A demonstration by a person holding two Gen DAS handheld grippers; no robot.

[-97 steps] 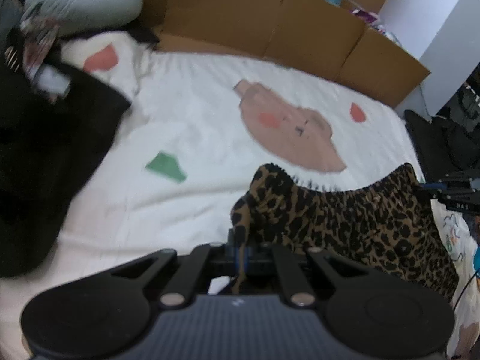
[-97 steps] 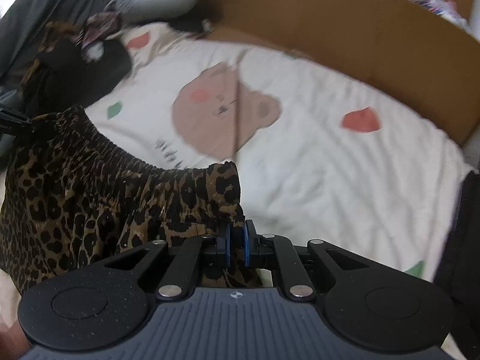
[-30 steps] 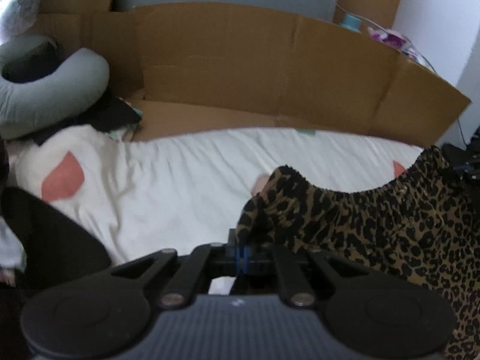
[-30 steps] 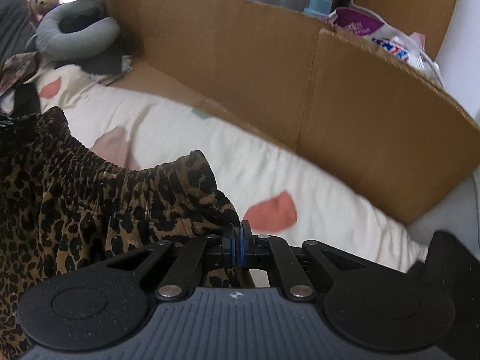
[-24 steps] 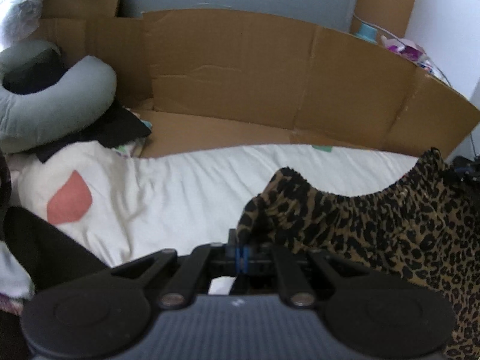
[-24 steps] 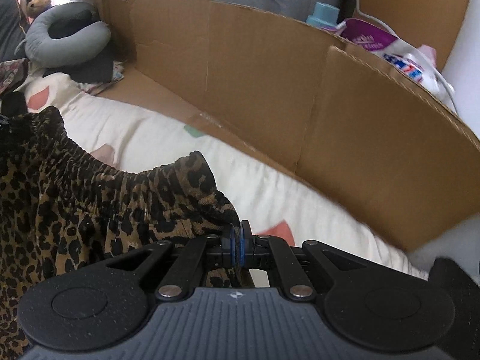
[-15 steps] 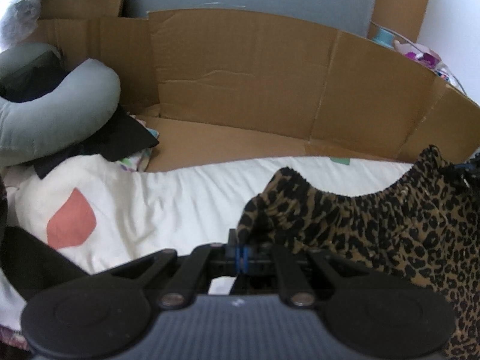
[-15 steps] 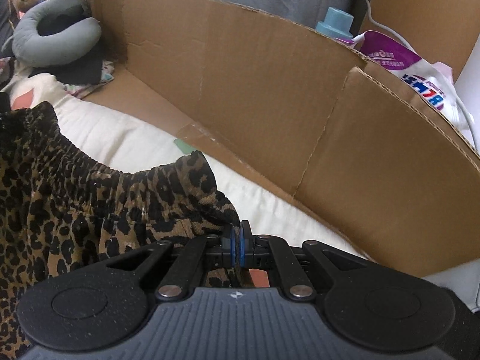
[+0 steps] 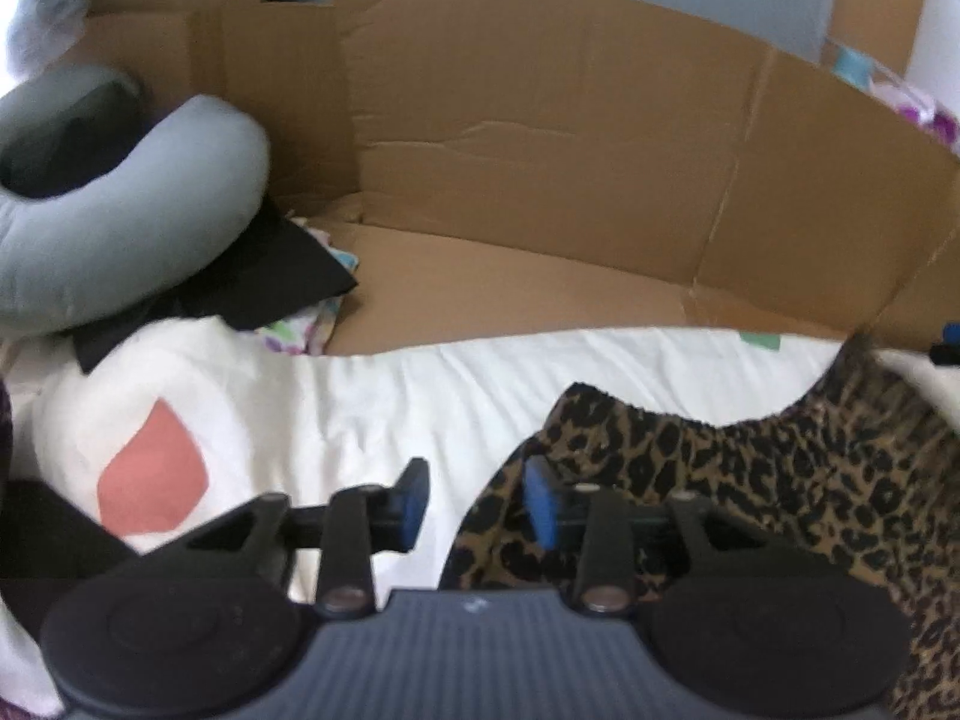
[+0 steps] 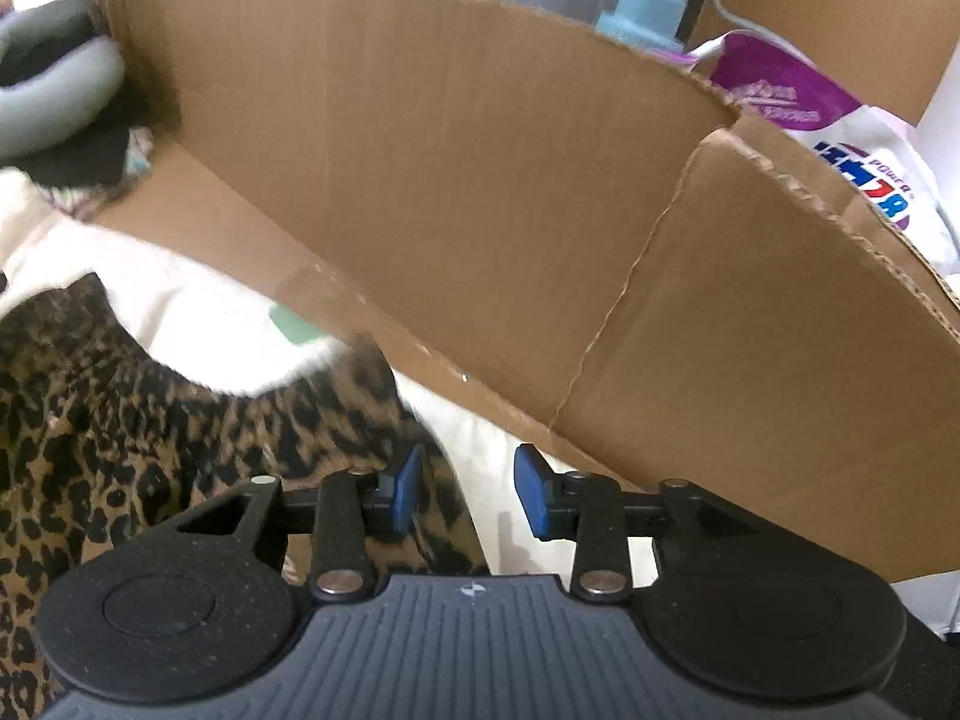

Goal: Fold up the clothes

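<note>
Both grippers [image 9: 474,504] [image 10: 465,495] beside leopard garment [image 9: 780,492]

Both grippers, which had been clamped on the waistband of the leopard-print garment [image 9: 750,480], let go. The left gripper [image 9: 474,501] spread its jaws wide, and the right gripper [image 10: 465,495] did likewise. The freed, blurred waistband sagged between them over the white sheet [image 9: 372,408].
</note>
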